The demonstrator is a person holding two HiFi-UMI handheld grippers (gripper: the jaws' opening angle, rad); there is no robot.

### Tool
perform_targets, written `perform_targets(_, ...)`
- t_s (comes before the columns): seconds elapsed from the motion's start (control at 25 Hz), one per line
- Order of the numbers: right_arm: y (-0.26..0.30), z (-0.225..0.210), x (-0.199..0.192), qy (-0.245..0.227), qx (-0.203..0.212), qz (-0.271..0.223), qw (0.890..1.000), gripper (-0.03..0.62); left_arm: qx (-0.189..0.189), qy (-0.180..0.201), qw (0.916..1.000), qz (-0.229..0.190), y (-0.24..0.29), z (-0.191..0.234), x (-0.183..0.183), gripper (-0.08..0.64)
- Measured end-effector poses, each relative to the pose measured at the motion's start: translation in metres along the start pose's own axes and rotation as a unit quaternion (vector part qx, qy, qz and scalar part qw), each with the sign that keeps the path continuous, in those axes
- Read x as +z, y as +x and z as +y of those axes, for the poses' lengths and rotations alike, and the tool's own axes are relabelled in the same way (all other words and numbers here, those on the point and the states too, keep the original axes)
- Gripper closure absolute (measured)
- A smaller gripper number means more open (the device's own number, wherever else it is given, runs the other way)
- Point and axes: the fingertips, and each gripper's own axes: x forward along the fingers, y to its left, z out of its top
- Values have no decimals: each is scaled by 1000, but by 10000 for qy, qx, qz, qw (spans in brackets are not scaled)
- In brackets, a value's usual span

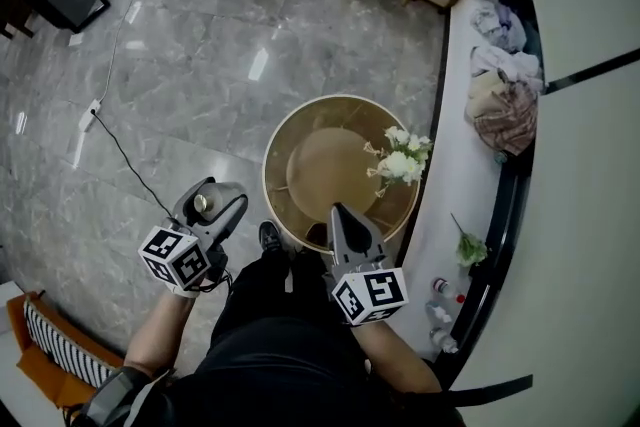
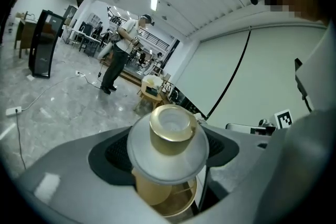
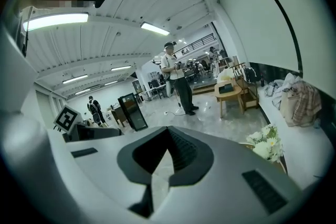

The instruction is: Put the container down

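Gold-capped and grey-shouldered, the container sits clenched in our left tool, the jaws pressed on either side of its body; it hangs in the air over the floor, left of the round table and not yet above it. Our right tool has its jaws pressed together on nothing and points over the table's near rim.

We judge the grip to be the first risk; the sides look smooth and rounded, so a tilt on the way across could let the container slide out and drop to the hard floor. Setting it too near the rim could tip it off; the right tool also lies close to the way in and might be knocked.

On the table's far right stand white flowers, best kept clear of. Beyond, a white ledge carries clothes and bottles; a cable trails over the floor; another person stands well apart.
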Motion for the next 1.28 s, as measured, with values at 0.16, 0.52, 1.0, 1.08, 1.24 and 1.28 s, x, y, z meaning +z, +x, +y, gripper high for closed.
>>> perform_targets(0.16,26,-29,-1,54,21,11,10000,586,96,102,9999,63,39,8,-3,202)
perform_targets(0.52,65,-62,-36,188,7,289,9994,586,345,965,9935,490,106,29,-34,202)
perform_targets(1.0,101,-74,-86,287,142,750,9967,586,721,2082,9688,1135,187,95,-107,202)
perform_targets(1.08,105,-77,-94,325,138,802,9962,586,746,2123,9664,1240,195,105,-121,202)
perform_targets(1.24,112,-88,-114,398,86,918,9949,586,718,2170,9636,1388,215,118,-147,202)
perform_targets(1.28,114,-89,-119,415,71,951,9946,586,708,2175,9631,1417,220,121,-153,202)
